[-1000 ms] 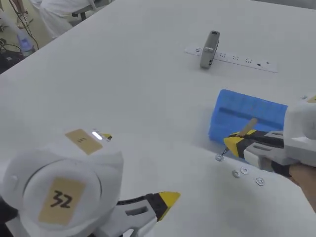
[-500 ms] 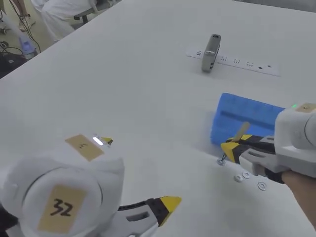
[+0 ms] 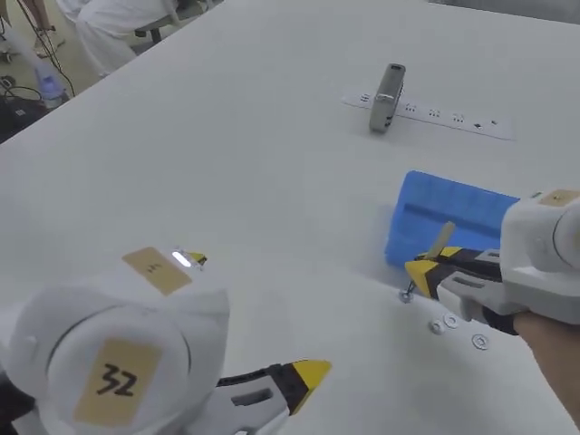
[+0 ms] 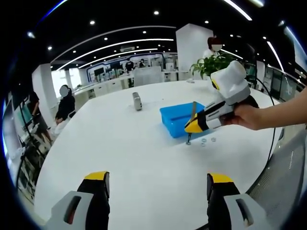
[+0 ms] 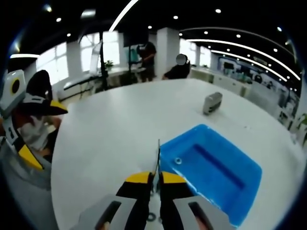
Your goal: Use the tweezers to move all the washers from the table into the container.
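Observation:
My right gripper (image 3: 420,270) is shut on thin metal tweezers (image 5: 157,155). Their tip (image 3: 407,293) touches the table just in front of the blue container (image 3: 453,210), which also shows in the right gripper view (image 5: 225,175). Whether the tip holds a washer I cannot tell. Three small washers (image 3: 450,321) lie on the table right of the tip, below the right gripper. One washer (image 5: 178,160) lies inside the container. My left gripper (image 3: 254,314) hovers open at the near left, its jaws wide apart with nothing between them (image 4: 158,179).
A white power strip (image 3: 453,116) lies at the far side with a grey device (image 3: 385,92) standing on it. People sit or stand beyond the table edge (image 4: 64,103). Bare white tabletop (image 3: 227,154) spreads between the two grippers.
The right gripper has edged slightly left and further into view, and the head camera has shifted a little. The tweezers' tip stays by the container's near corner. The left gripper holds still.

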Demonstrator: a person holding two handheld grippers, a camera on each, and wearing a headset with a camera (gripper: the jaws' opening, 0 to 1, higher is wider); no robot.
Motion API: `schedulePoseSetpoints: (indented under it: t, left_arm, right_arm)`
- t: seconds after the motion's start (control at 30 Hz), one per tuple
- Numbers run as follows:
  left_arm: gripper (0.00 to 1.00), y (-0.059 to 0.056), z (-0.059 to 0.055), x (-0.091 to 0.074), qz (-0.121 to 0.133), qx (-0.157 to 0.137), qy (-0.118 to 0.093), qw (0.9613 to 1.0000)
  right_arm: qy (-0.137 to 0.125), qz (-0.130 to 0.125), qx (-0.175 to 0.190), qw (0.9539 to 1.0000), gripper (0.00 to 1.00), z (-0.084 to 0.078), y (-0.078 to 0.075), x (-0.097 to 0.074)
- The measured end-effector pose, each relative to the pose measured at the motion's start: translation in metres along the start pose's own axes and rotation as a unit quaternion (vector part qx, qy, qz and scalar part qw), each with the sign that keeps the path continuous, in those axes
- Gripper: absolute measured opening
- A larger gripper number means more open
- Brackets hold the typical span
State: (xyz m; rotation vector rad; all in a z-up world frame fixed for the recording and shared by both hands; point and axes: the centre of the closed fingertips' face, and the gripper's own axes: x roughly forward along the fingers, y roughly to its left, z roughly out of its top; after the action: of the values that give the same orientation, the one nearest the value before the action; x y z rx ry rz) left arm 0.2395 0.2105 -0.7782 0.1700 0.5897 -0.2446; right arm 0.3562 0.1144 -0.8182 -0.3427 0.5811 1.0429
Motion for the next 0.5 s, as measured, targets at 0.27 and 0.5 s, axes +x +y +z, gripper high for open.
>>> schedulePoseSetpoints:
  t: [0.27, 0.5]
  left_arm:
    - [0.85, -0.001, 0.0, 0.0, -0.001, 0.002, 0.001, 1.0]
    - [0.85, -0.002, 0.0, 0.0, -0.001, 0.004, 0.002, 1.0]
  right_arm:
    - [-0.009, 0.005, 0.007, 0.9999, 0.02, 0.008, 0.001, -0.012]
    - [-0.033, 0.006, 0.005, 0.9994, 0.02, 0.029, -0.006, -0.026]
